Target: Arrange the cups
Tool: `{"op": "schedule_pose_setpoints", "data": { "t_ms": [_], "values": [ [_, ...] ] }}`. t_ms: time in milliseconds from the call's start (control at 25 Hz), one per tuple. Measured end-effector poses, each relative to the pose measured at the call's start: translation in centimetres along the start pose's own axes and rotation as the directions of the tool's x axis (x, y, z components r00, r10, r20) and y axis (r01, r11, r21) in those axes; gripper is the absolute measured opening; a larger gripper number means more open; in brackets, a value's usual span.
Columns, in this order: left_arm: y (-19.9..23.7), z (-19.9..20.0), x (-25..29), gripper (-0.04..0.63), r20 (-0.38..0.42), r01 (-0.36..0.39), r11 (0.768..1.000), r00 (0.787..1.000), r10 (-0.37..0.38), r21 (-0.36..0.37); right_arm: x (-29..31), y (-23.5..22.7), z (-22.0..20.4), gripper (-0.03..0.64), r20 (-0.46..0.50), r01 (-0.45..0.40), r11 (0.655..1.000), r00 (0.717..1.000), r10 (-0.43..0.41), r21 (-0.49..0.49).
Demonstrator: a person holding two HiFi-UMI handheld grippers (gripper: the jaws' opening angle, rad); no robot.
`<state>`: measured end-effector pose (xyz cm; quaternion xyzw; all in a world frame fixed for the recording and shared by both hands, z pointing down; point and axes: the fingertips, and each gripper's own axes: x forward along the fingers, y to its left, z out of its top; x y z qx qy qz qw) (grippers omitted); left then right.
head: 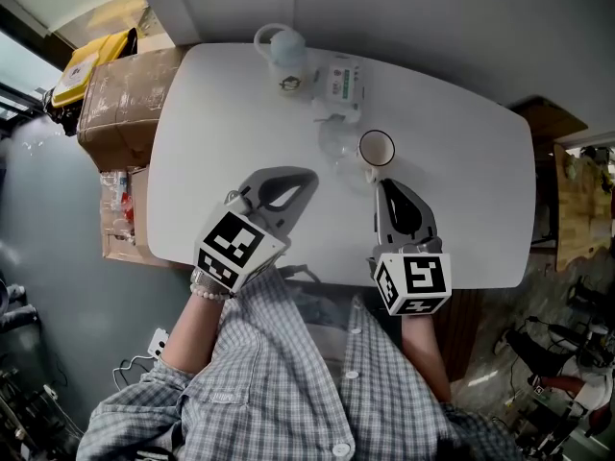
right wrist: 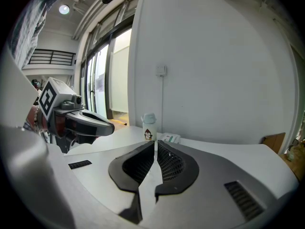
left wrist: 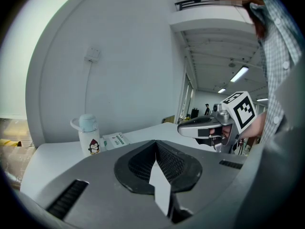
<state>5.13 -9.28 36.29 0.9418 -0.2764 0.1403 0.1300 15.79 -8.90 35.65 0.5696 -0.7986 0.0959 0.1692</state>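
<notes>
Head view shows two cups on the white counter (head: pixel 471 171), a clear cup (head: pixel 338 148) and, just right of it, a white cup (head: pixel 377 149). Both sit just beyond the tip of the right tool (head: pixel 382 184). They look light. The clear one is probably slippery and fragile, so pinching a side wall at the rim seems safest. Right tool and left tool (head: pixel 309 177) are both clenched on nothing. A bottle (head: pixel 285 60) and a packet (head: pixel 341 80) stand at the far edge, by a bare white wall.
</notes>
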Motion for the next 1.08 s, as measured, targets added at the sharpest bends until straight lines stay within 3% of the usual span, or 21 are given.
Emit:
{"op": "schedule_pose_setpoints", "data": {
  "t_ms": [1080],
  "values": [
    [-0.17,-0.63,0.01,0.011,-0.018,0.007,1.0,1.0,-0.007,-0.001,-0.03,0.21,-0.23,0.035,-0.007,-0.009,1.0,1.0,0.009,-0.003]
  ]
}}
